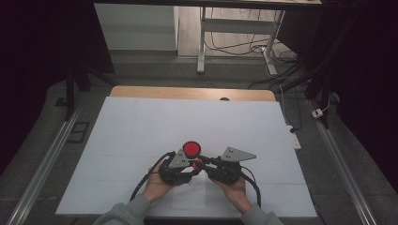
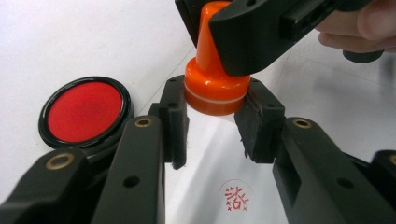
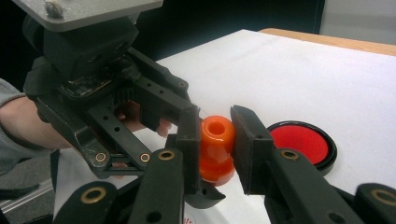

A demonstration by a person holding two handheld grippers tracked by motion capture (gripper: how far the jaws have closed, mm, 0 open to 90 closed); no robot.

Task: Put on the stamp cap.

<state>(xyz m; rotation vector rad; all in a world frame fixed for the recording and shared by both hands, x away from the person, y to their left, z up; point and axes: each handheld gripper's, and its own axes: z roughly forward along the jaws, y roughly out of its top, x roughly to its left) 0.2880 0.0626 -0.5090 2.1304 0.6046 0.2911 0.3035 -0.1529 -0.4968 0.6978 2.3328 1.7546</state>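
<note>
Just nearer than the orange stamp, a red printed mark sits on the white paper. The right gripper clamps the stamp's handle, its long axis upright, base down; the left gripper brackets its base, contact unclear. Beyond lies the red ink pad.

White paper covers the wooden table.

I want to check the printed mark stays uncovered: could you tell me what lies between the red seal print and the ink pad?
In the left gripper view, the left gripper's near jaw stands between the seal print and the ink pad.
</note>
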